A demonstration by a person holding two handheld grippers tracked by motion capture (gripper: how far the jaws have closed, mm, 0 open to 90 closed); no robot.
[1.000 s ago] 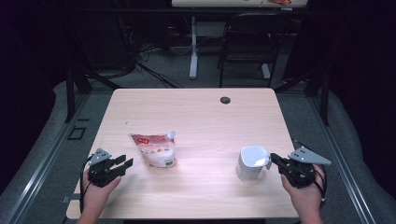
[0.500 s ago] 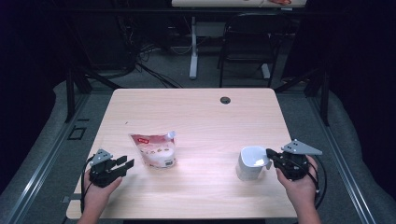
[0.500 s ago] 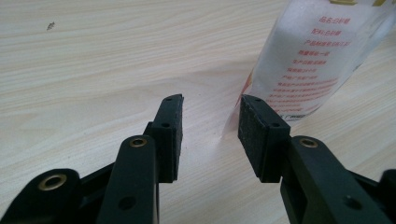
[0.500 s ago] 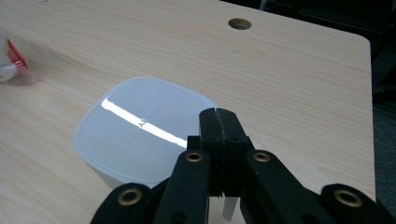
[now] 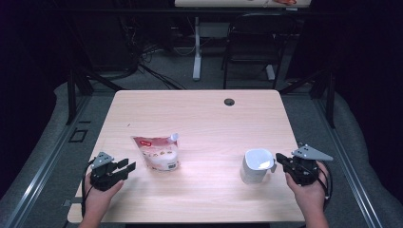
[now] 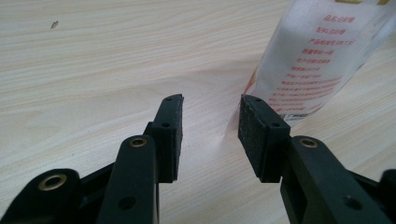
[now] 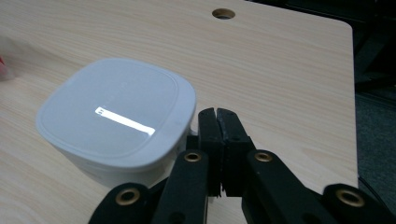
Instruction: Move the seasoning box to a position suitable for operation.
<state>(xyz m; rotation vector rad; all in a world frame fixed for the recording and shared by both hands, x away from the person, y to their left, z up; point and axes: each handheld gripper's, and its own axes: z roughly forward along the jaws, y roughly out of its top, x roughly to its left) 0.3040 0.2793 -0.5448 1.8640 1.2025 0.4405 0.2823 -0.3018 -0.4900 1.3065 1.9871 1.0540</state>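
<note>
Right gripper fingers clenched on the cup handle; left gripper fingers released beside the pouch.

Both grippers are black: the left gripper and right gripper each carry a grey three-cornered plate, brass-ringed pivot holes, textured jaw pads and a trailing black cable.

White mug; clear pouch, red print; light wood-grain table.

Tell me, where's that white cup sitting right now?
In the high view the white cup stands on the table's right side near the front edge, right against the right gripper, far from the snack pouch at left.
</note>
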